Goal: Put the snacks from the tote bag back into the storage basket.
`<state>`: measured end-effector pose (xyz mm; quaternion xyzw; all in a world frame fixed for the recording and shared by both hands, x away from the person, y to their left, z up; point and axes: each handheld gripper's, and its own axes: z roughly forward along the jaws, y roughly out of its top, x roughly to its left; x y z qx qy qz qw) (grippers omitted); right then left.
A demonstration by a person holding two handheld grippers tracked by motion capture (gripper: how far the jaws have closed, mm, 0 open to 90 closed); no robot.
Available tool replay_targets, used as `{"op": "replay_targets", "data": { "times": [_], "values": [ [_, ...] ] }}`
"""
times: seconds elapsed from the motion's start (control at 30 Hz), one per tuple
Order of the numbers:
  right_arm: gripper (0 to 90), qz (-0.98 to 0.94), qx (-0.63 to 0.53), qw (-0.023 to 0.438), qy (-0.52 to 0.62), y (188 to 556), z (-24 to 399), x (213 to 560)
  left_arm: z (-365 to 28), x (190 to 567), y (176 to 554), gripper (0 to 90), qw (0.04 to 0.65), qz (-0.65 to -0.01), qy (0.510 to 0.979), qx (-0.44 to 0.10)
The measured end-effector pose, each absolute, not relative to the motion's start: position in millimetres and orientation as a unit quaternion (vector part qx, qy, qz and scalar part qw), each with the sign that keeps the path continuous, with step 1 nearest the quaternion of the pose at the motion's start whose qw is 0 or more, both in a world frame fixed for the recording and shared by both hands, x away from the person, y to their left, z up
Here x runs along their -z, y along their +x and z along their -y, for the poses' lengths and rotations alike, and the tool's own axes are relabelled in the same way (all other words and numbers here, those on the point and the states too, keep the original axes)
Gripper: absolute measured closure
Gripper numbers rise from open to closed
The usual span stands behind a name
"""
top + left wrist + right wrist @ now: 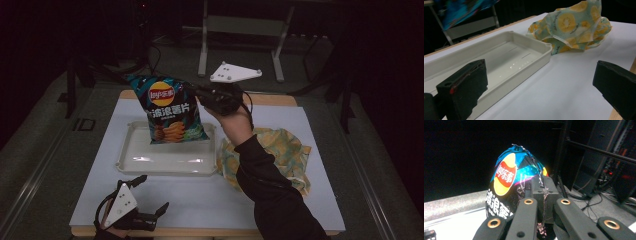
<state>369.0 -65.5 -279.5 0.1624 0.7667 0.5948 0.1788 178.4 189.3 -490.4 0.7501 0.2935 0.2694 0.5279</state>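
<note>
Left tongs [150, 196]: rest at about 7 o'clock on the desk [210, 200], near its front edge; jaws stand wide apart with nothing between them.
Tray [131, 150]: white, shallow, bare inside, just left of the desk's centre, at about 12 o'clock from the left tongs.
Chip bag [170, 112]: hangs upright over the tray's far edge, lower seam near or touching the tray; which, I cannot tell.
Handling: likely light, puffed with air, slick crinkly foil, contents brittle; it will swing and slip if squeezed on the belly.
Where to hold: the flat crimped seam at the top edge, where foil is doubled and no chips can be crushed.
Right tongs [197, 92]: at 3 o'clock of the bag's top, jaws clamped tight on that upper side seam, carrying the bag.
Cloth [285, 150]: yellow fruit-print, crumpled, at 3 o'clock of the tray, just beside it.
</note>
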Motion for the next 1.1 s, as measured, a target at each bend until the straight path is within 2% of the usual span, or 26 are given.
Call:
{"op": "replay_targets", "data": {
  "times": [0.3,0.53,0.67,1.1],
  "values": [
    [90.0,-0.775,-0.59,0.166,0.154,368,39,293,-194,489,179,0.2,0.53,-0.301,0.742,-0.28],
    [90.0,-0.777,-0.59,0.144,0.163,372,26,316,-194,489,179,0.2,0.53,-0.3,0.742,-0.279],
    [90.0,-0.778,-0.591,0.114,0.179,378,17,347,-194,489,179,0.1,0.53,-0.299,0.743,-0.279],
    [90.0,-0.794,-0.568,0.098,0.194,384,20,383,-193,490,180,0.2,0.528,-0.296,0.746,-0.277]
  ]
}}
